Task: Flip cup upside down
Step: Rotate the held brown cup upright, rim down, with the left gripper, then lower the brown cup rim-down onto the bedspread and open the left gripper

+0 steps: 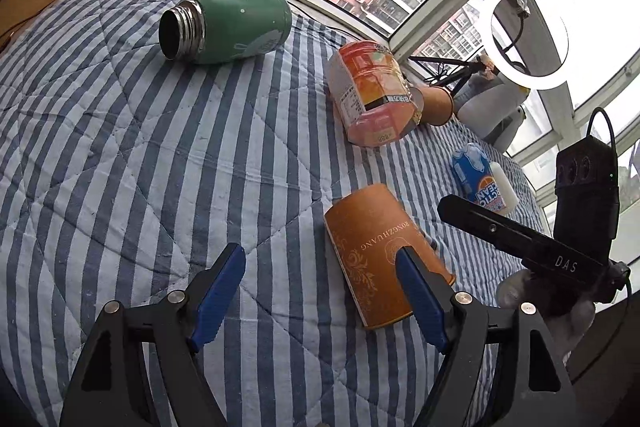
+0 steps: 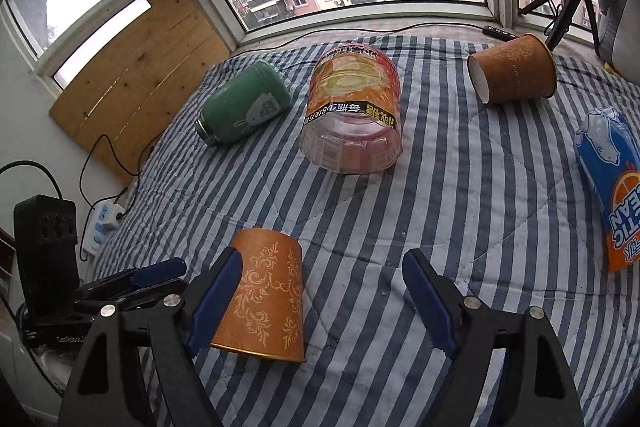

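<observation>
The orange paper cup with pale scrollwork (image 2: pixel 262 297) stands rim-down on the blue-and-white striped quilt (image 2: pixel 460 187), its narrow base uppermost, so the flip looks done for this one. In the right wrist view it sits at about seven o'clock, just beside the left finger of the right gripper (image 2: pixel 320 303), whose jaws are wide apart and hold nothing. The left gripper (image 1: pixel 320 291) also has its jaws spread and empty, with the cup at four o'clock beside its right finger. A second orange paper cup (image 2: pixel 514 71) lies on its side at one o'clock in the right view, its open white mouth facing the camera; if every cup counts, that one is left. Also lying down are a green steel flask (image 2: pixel 246 105) at eleven o'clock and a clear plastic jar with an orange label (image 2: pixel 354 115) near twelve.
</observation>
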